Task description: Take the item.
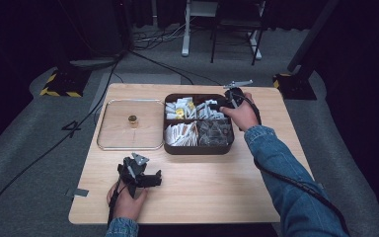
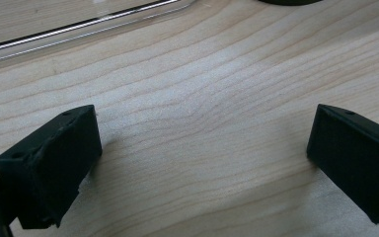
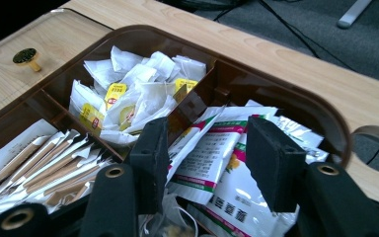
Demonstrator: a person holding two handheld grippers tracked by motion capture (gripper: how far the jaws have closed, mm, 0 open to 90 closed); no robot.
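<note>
Left gripper (image 1: 154, 178), lower left, jaws spread over bare table (image 1: 217, 192); right gripper (image 3: 205, 158), jaws parted above sachets (image 3: 217, 163) in the brown divided tray (image 1: 197, 149).

matt wood table (image 1: 217, 192), glossy plastic tray (image 3: 296, 106)

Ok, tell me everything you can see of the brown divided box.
The brown divided box is a dark, glossy, round-cornered tray, plastic by its look, with its lid off. It sits flat on the wooden table, right of the clear lid. Inner walls split it into four compartments, all full: crumpled white sachets with yellow tags, white printed packets, slim tan-and-white sticks and clear wrapped items. The right gripper, its jaws open, hovers above the printed packets.
</note>
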